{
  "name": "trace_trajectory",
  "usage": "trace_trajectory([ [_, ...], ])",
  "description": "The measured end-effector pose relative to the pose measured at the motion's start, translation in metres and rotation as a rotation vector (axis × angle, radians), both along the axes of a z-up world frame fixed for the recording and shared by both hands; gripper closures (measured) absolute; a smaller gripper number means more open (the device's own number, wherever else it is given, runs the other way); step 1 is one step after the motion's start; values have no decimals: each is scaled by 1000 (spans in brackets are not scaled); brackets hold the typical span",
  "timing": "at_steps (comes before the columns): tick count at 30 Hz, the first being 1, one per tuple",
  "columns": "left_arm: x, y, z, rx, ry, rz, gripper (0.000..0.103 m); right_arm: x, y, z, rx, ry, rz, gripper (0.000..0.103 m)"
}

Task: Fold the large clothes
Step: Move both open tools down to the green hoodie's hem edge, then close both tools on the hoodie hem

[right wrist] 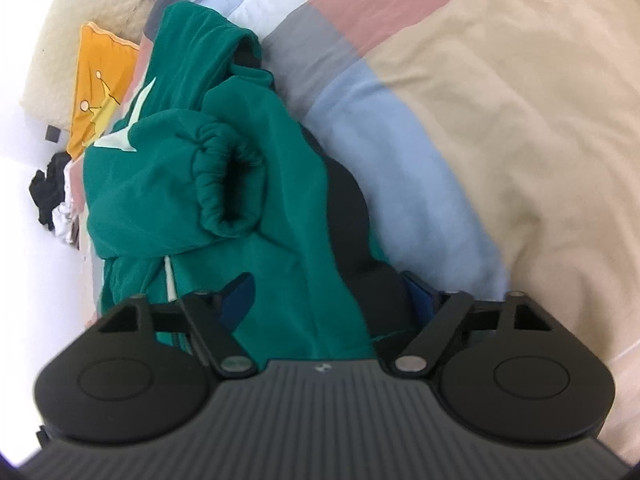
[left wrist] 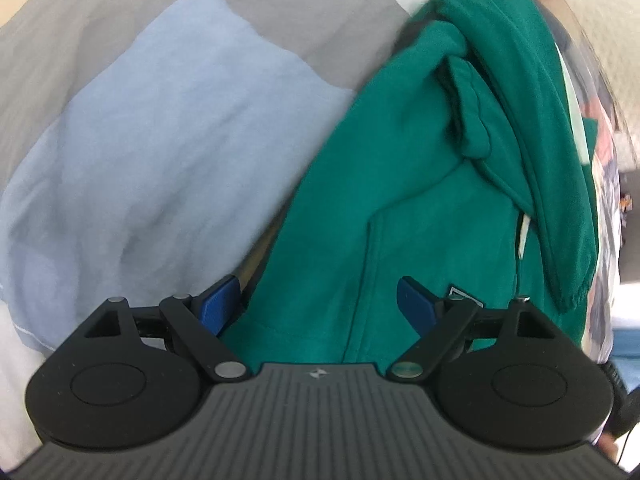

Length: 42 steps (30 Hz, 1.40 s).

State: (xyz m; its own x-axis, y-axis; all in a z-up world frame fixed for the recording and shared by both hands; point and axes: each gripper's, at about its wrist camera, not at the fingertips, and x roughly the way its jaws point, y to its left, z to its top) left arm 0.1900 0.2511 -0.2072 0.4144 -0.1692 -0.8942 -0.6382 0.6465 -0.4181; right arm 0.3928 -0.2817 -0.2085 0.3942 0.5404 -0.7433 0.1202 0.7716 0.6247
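Observation:
A green hoodie [left wrist: 400, 180] lies bunched on a patchwork quilt [left wrist: 160, 128]. In the left wrist view its lower part runs between my left gripper's [left wrist: 318, 302] blue fingers, which stand wide apart, the left pad at the garment's edge. A white drawstring [left wrist: 524, 236] hangs at its right. In the right wrist view the hoodie [right wrist: 160, 180] shows a gathered sleeve cuff [right wrist: 228, 188] and dark lining [right wrist: 348, 208]. My right gripper [right wrist: 330, 298] is open with green cloth and lining between its fingers; the right pad is partly hidden.
The quilt [right wrist: 500, 100] has grey, light blue, pink and beige patches and spreads to the right. A yellow cushion [right wrist: 100, 80] and a cream fuzzy blanket [right wrist: 80, 0] lie at the far left. Dark clothes [right wrist: 48, 196] are heaped at the bed's left edge.

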Motion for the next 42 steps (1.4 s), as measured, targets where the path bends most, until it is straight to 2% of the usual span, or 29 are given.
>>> trace_trajectory([
  [1, 0, 2, -1, -8, 7, 9, 15, -2, 3, -1, 9, -3, -2, 27],
  [3, 3, 4, -5, -13, 33, 23, 15, -5, 11, -3, -3, -16, -14, 38],
  [4, 6, 4, -6, -9, 44, 22, 15, -7, 12, -5, -10, -20, -29, 45],
  [5, 9, 4, -7, -3, 53, 13, 15, -8, 11, -5, -10, -21, -47, 61],
  [8, 16, 1, -8, 11, 71, -42, 15, -12, 1, -4, 19, -32, -98, 83],
  [13, 34, -6, -14, 34, 130, -141, 16, -19, -9, 4, 171, -121, -121, 88],
  [16, 39, -13, -11, 77, 142, -187, 24, -24, -9, 13, 223, -182, -96, 88],
  [19, 42, -21, -7, 123, 141, -229, 38, -20, -7, 10, 221, -170, -100, 88],
  [21, 43, -27, -2, 152, 132, -255, 58, -18, -7, 8, 208, -150, -110, 88],
  [22, 41, -29, -1, 157, 119, -267, 64, -18, -7, 7, 202, -142, -114, 88],
  [24, 39, -35, 7, 170, 86, -287, 83, -18, -7, 6, 192, -127, -122, 88],
  [26, 35, -37, 15, 171, 44, -285, 87, -21, -10, 5, 185, -117, -127, 88],
  [30, 18, -30, 27, 111, -62, -237, 90, -24, -13, 7, 200, -128, -127, 88],
  [33, 17, -38, 31, 131, -67, -250, 90, -27, -15, 15, 232, -195, -145, 90],
  [37, 10, -36, 34, 119, -125, -231, 91, -31, -27, 19, 320, -249, -188, 91],
  [42, -6, -23, 40, -13, -249, -148, 92, -38, -39, 25, 356, -278, -225, 91],
])
